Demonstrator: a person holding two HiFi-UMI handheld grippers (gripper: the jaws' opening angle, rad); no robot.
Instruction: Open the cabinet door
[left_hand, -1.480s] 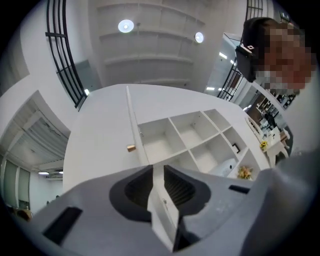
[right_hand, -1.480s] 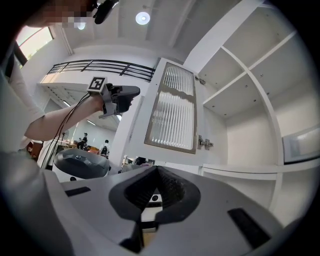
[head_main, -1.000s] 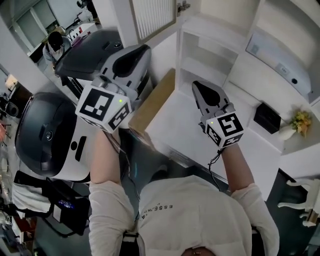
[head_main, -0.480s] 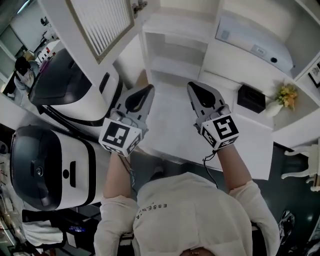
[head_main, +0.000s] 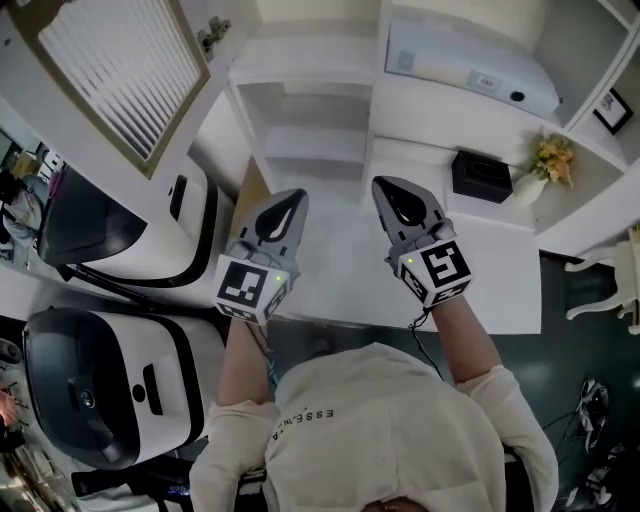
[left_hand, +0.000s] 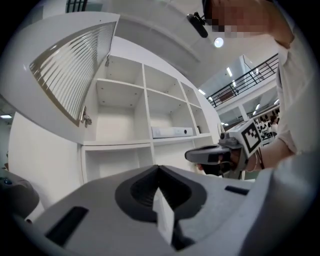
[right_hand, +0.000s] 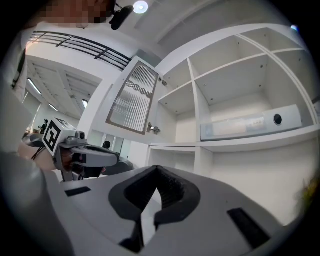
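Your two grippers sit side by side over the near part of the white desk (head_main: 500, 270), both pointing toward the open shelf unit (head_main: 312, 135), with a strip of bare desk showing between them. The left gripper (head_main: 296, 197) has its jaws pressed together with nothing in them. The right gripper (head_main: 384, 186) shows its jaw tips meeting as well, and it holds nothing either. To your left the room is tight: a large white and black machine (head_main: 140, 235) stands just beside the left gripper, and a second machine (head_main: 100, 375) sits nearer to you, so that edge of the desk is hemmed in. To your right the desk runs bare out to its edge. A black box (head_main: 480, 175) and a small vase of flowers (head_main: 545, 165) stand further back, well apart from the right gripper. Ahead of both jaws the lower compartments of the shelf unit stand open, and a long white device (head_main: 470, 70) lies on a shelf beyond and to the right of the right gripper. The cabinet door (head_main: 120, 75), a slatted panel in a wood-coloured frame, stands swung out from the shelf unit on its hinge (head_main: 213, 35). It hangs above and to the left of your left gripper, well apart from both pairs of jaws, and neither gripper touches it. In the left gripper view the door fills the upper left, high over the jaws. In the right gripper view it hangs left of centre, above the left gripper.
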